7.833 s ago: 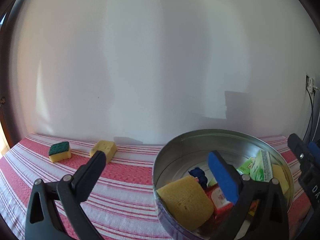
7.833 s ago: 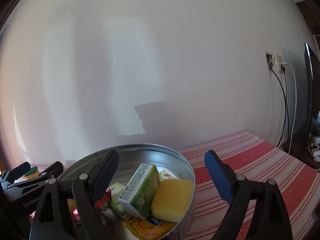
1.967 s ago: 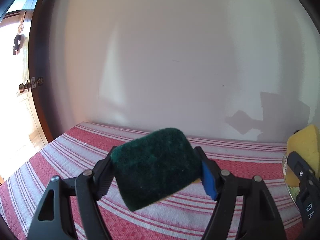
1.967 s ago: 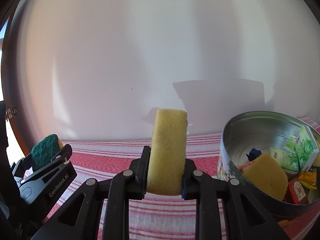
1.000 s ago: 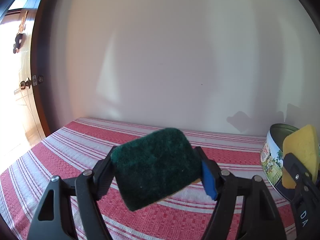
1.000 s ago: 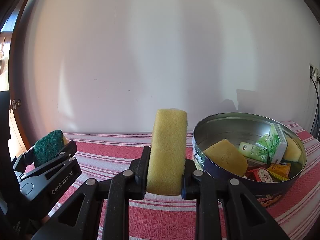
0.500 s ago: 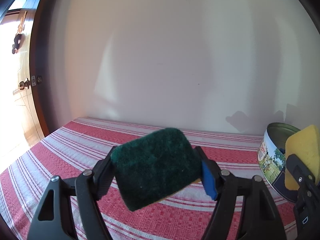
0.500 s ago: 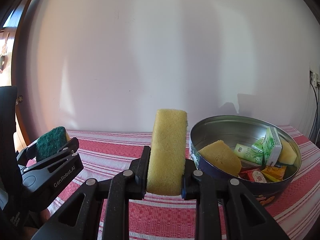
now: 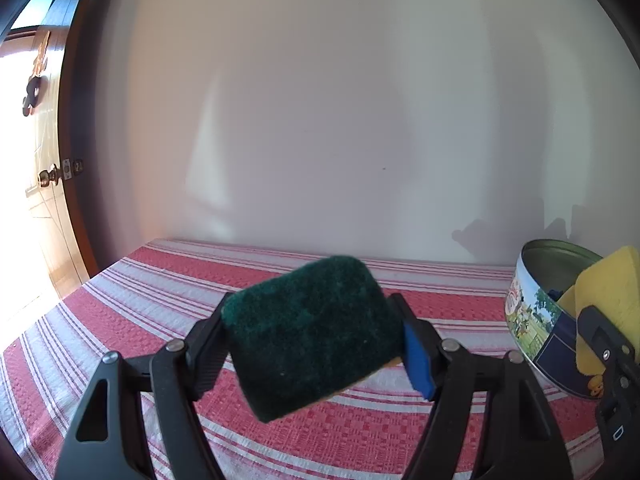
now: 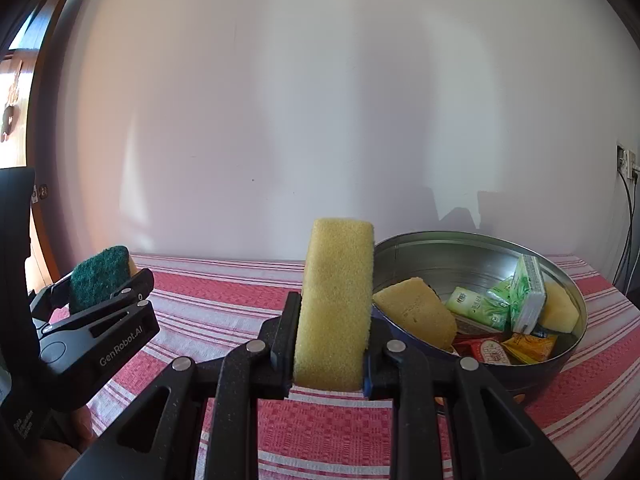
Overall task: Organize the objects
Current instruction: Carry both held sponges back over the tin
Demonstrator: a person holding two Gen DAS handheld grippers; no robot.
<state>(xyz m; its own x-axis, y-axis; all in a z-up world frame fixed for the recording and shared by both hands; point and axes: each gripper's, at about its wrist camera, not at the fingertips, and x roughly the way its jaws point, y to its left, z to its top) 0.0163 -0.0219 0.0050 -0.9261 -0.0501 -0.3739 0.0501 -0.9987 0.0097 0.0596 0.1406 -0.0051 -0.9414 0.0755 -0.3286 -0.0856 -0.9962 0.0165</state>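
My left gripper (image 9: 316,344) is shut on a green-topped scrub sponge (image 9: 308,332) with a yellow underside, held above the striped cloth; it also shows in the right wrist view (image 10: 100,276). My right gripper (image 10: 330,336) is shut on a yellow sponge (image 10: 336,304) held upright, just left of the round metal tin (image 10: 460,248); the sponge also shows in the left wrist view (image 9: 608,284). The tin (image 9: 536,308) holds another yellow sponge (image 10: 416,312), green packets (image 10: 524,292) and small snack packs.
A red and white striped cloth (image 9: 120,320) covers the table, against a white wall. A wooden door (image 9: 36,184) stands at the far left. A wall socket with cables (image 10: 628,168) is at the far right.
Both grippers keep their sponges. The tin has drifted closer and more toward the middle in the right wrist view, and slightly further into the left wrist view.
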